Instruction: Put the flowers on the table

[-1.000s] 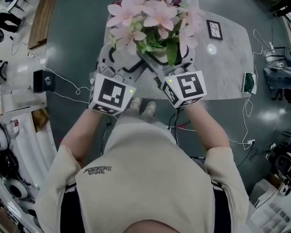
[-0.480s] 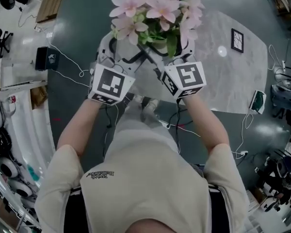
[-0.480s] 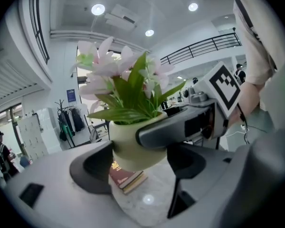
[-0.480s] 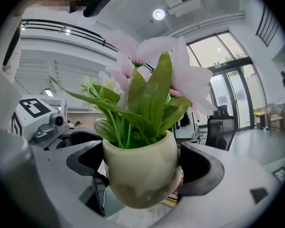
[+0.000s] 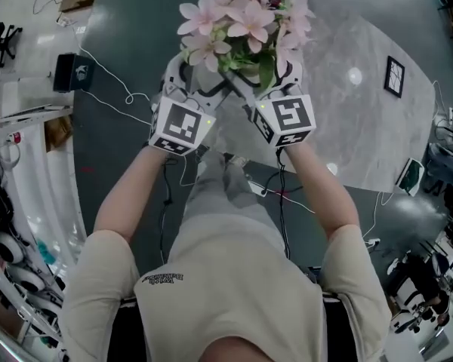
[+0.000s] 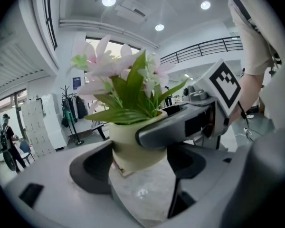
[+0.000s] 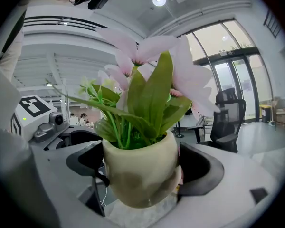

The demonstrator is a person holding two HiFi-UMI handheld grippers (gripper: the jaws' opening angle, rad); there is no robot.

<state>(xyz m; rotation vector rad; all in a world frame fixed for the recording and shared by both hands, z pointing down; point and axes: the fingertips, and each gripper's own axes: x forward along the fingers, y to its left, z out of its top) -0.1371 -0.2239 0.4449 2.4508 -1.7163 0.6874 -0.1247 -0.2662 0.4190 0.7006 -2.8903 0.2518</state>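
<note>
Over marbled table (image 5: 362,127), left gripper (image 6: 138,163), right gripper (image 7: 141,171), jaws clamping rounded cream flowerpot (image 7: 137,158).

Surface (image 5: 340,127): pale grey marbled top with rounded corners, standing on the floor.
On the surface: one small black-framed square item (image 5: 393,76), flat, near the right edge.
Floor (image 5: 121,157): dark grey; a white cable (image 5: 106,104) and a black box (image 5: 74,72) lie left of the surface.

Pot (image 7: 140,175) smooth, glossy cream ceramic; table (image 5: 362,142) polished marble-look stone.
</note>
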